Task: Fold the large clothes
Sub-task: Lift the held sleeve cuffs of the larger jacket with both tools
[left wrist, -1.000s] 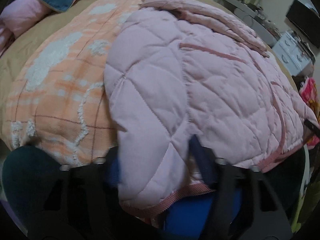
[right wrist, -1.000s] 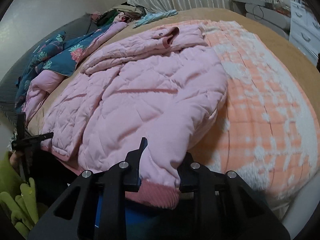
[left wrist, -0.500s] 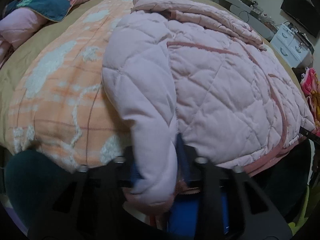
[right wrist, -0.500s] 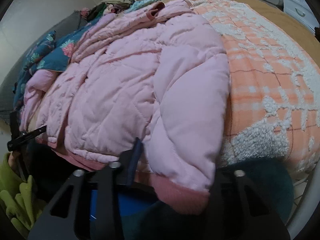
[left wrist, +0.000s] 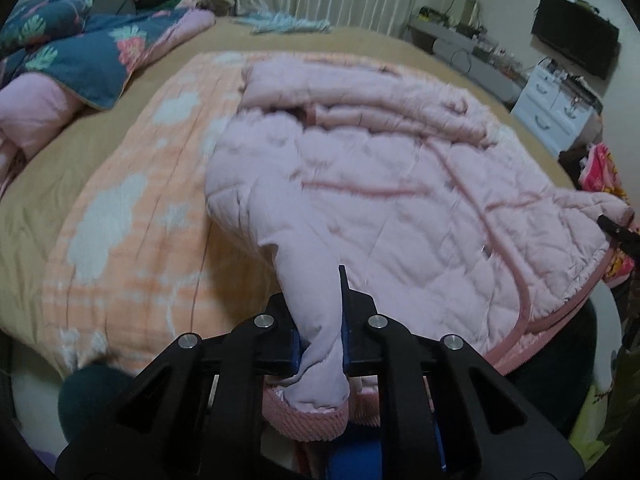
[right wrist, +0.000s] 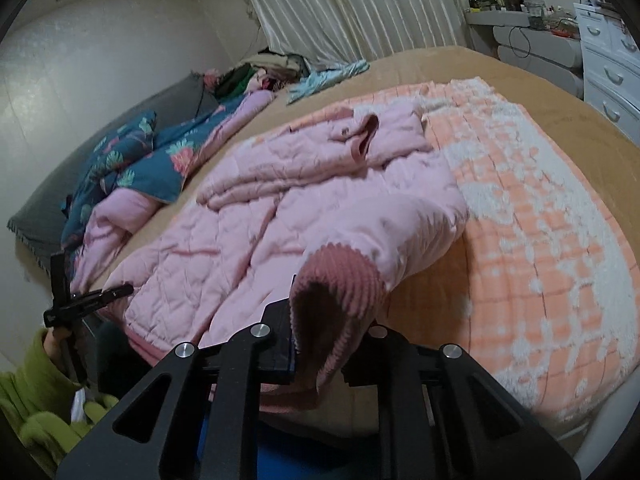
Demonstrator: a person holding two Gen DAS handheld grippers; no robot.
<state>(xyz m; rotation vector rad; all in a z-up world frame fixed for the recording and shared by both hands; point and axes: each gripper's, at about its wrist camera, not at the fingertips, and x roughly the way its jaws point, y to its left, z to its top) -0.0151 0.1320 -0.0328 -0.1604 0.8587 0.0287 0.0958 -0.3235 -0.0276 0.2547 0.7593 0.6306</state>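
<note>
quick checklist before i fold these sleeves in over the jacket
1. Left claw shut on the left sleeve: ok, fabric pinched between the fingers.
2. Right claw shut on the right sleeve cuff: ok.
3. Pink jacket body lying flat on the orange blanket: ok, though the collar end is bunched.
4. Landing area on the jacket front free of other items: ok.
5. Floral quilt apart from the jacket: ok in the left wrist view.
6. Lower hem fully on the bed: cannot tell, it drops out of view.
</note>
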